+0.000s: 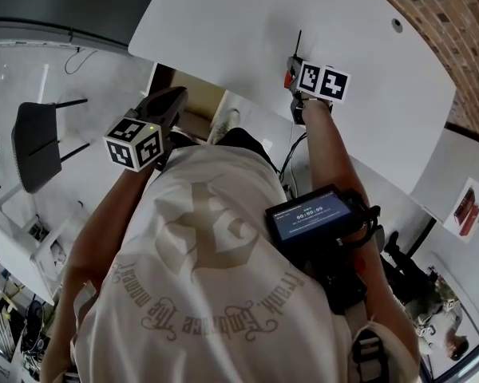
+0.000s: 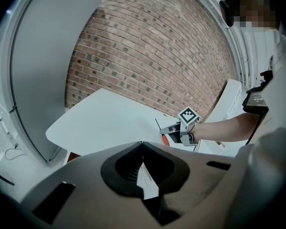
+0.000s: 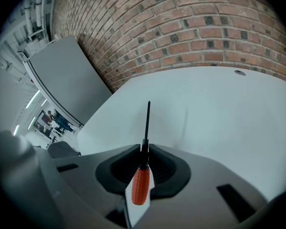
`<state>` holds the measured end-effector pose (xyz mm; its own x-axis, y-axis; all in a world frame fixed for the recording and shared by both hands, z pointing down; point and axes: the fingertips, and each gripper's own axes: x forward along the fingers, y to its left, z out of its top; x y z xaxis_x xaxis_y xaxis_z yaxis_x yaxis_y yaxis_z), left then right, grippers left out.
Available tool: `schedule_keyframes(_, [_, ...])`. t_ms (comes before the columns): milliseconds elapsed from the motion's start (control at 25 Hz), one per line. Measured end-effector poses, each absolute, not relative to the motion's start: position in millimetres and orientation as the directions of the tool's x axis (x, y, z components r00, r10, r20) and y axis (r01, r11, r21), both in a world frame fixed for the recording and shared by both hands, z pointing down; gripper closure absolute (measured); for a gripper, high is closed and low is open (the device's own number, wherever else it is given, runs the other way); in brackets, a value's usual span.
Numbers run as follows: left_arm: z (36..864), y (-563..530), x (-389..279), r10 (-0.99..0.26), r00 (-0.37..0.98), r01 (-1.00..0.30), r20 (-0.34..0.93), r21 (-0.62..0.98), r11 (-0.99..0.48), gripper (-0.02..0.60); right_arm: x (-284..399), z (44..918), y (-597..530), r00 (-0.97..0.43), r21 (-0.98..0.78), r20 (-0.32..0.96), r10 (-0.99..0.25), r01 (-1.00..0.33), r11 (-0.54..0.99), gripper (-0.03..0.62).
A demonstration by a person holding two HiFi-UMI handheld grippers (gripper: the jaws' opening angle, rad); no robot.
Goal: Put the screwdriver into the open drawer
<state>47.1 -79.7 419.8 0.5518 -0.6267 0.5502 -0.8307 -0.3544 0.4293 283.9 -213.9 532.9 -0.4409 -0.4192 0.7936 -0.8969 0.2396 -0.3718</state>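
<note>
Screwdriver [image 3: 140, 185] pinched in right gripper [image 3: 144, 148] fingers, orange handle rearward, shaft pointing ahead over table [image 3: 219, 109].

Table [image 1: 247, 30] at twelve o'clock, screwdriver [image 1: 288, 78] above it; brick wall [image 1: 455, 22] behind at two; chair [image 1: 36, 146] on floor [image 1: 16, 78] at nine.

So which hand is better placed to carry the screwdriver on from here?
Right. The right tool is shut on the screwdriver, orange handle between the jaws, shaft pointing out over the white table. The left tool is shut with nothing in it.
</note>
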Motion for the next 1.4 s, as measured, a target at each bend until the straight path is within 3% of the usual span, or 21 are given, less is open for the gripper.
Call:
schedule_keyframes(800, [411,-70,60,-0.591,0.567,-0.824,0.574,0.396,-0.406,0.561,263,497,-209,-0.553,-0.476,0.680,-0.481,-0.832,0.284,0.526])
schedule_keyframes(1400, [414,-57,31,-0.552,0.631,-0.775,0.545,0.435,-0.458,0.561,235,481,-177,-0.537,-0.492,0.663,-0.521,-0.838,0.238,0.526])
